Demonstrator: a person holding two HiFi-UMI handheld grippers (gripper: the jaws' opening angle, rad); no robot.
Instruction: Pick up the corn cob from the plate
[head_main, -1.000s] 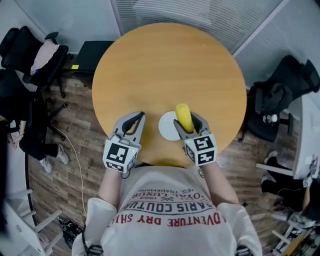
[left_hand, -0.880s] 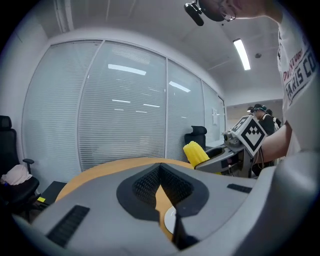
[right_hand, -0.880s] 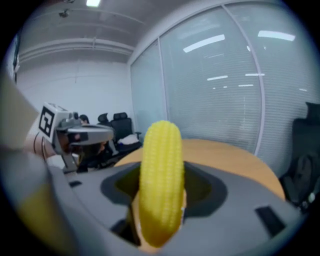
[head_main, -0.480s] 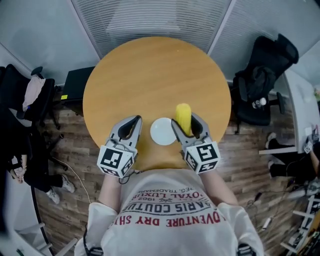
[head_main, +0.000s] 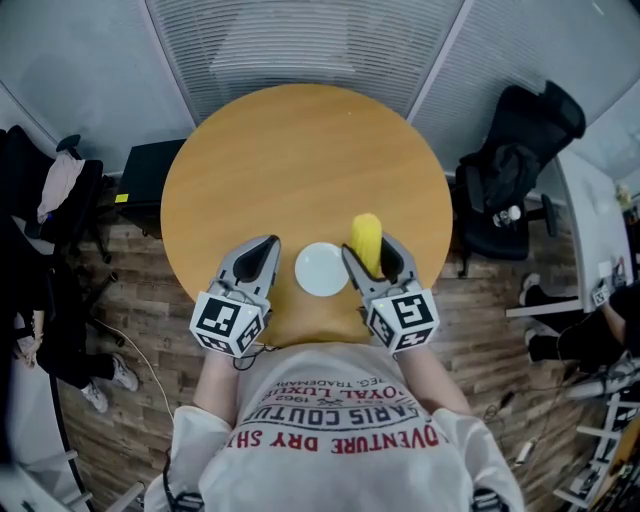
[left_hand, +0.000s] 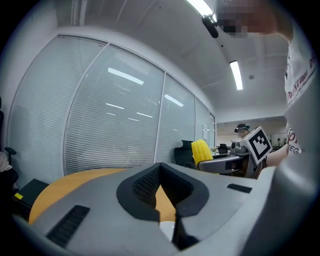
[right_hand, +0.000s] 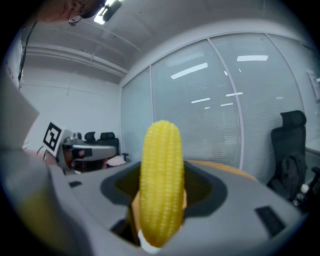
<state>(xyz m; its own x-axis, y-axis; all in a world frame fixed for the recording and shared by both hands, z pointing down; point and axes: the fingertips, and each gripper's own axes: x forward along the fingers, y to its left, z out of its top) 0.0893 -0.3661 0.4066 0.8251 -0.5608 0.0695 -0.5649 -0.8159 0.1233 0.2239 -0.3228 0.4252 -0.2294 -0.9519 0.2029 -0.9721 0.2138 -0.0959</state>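
Between the right gripper's (head_main: 370, 247) jaws sits the corn (right_hand: 161, 185), clamped at its lower part, with its tip pointing forward past the jaw ends. It is off the plate (head_main: 322, 270), which lies just left of that gripper on the round table (head_main: 300, 160). On the plate's far side, the left gripper (head_main: 262, 252) hovers near the table edge, jaws pressed together and holding nothing.
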